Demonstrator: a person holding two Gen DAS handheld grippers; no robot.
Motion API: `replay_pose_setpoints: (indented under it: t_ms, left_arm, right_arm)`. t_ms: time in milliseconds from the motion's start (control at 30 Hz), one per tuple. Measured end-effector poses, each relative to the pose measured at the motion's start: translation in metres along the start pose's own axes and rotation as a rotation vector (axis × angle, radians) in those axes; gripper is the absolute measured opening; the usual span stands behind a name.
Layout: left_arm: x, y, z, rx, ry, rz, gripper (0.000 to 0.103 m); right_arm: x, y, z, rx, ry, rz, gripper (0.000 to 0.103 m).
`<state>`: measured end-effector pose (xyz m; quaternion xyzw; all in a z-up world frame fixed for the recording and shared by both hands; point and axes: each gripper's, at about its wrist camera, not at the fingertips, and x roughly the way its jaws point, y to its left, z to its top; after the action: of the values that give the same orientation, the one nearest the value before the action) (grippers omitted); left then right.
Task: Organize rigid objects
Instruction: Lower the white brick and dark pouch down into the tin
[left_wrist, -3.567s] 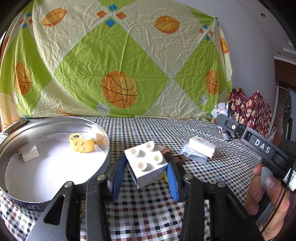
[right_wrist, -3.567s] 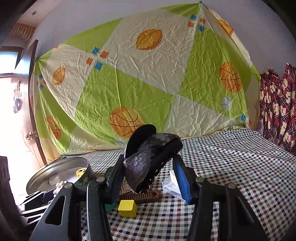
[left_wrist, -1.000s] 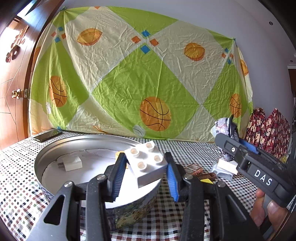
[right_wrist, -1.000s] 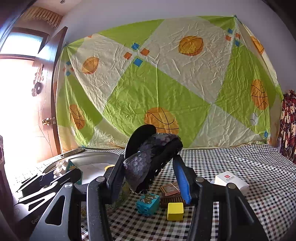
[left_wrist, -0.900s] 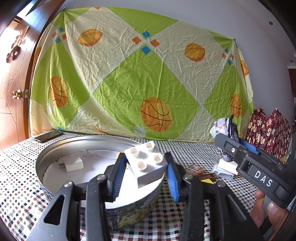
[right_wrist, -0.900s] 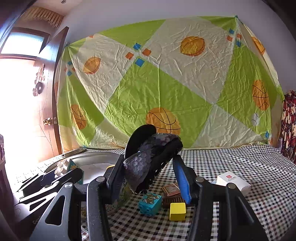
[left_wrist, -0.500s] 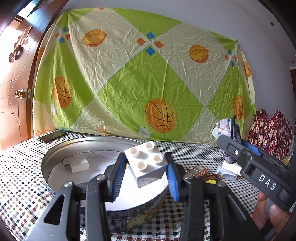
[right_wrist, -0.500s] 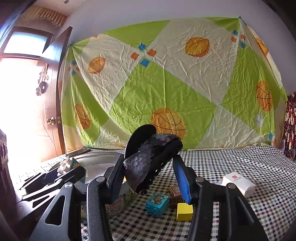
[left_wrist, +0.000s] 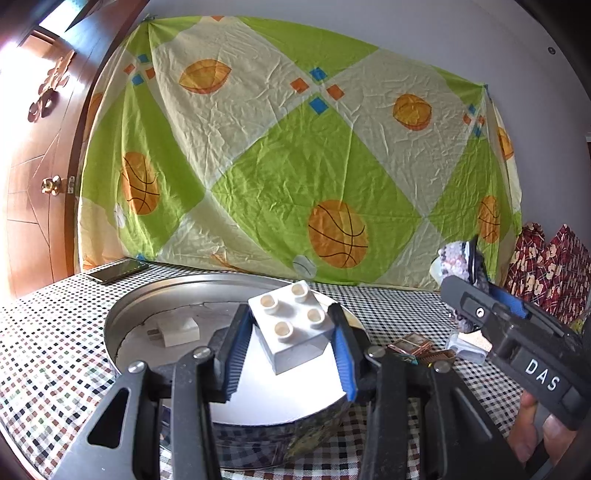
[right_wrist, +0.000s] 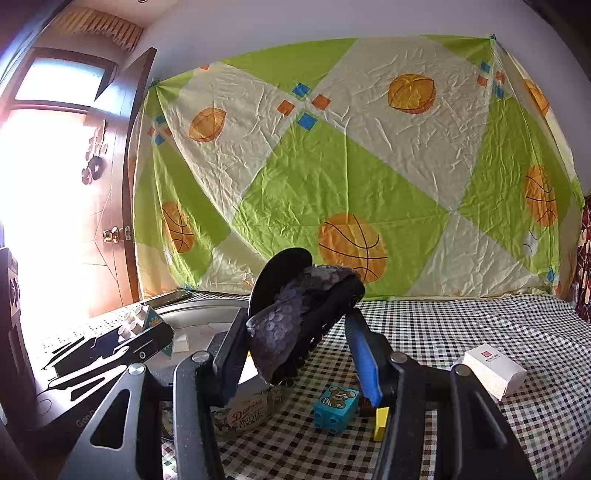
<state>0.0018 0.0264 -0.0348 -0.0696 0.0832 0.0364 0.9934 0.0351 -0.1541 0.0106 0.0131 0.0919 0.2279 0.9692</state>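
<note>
- The left gripper (left_wrist: 291, 350) pinches a white brick (left_wrist: 293, 326) between its blue pads and holds it above the round tin (left_wrist: 122, 317), near the tin's front rim.
- The right gripper (right_wrist: 301, 347) clamps a dark sequined clip (right_wrist: 295, 321) in the air, beside the tin.
- Done, I judge: a white charger (left_wrist: 177, 330) already lies in the tin.
- Left: a blue brick (right_wrist: 334, 408), a yellow cube (right_wrist: 380, 419) and a white box (right_wrist: 493, 371) are on the checked cloth.
- The white brick is almost cubic, without a clear long axis; its studs point up and it is tilted, one corner toward the camera.
</note>
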Motion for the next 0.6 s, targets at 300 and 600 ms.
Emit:
replay_pose_setpoints:
  t_ms: [300,600]
  left_arm:
    - [0.0,0.013,0.002,-0.017,-0.003,0.029,0.041]
    - [-0.001,0.025,0.004,-0.032,-0.009,0.052,0.041]
  right_arm:
    - [0.007,0.016,0.0,-0.018,0.008,0.034,0.054]
    - [0.011,0.03,0.0,-0.032,0.014,0.06,0.054]
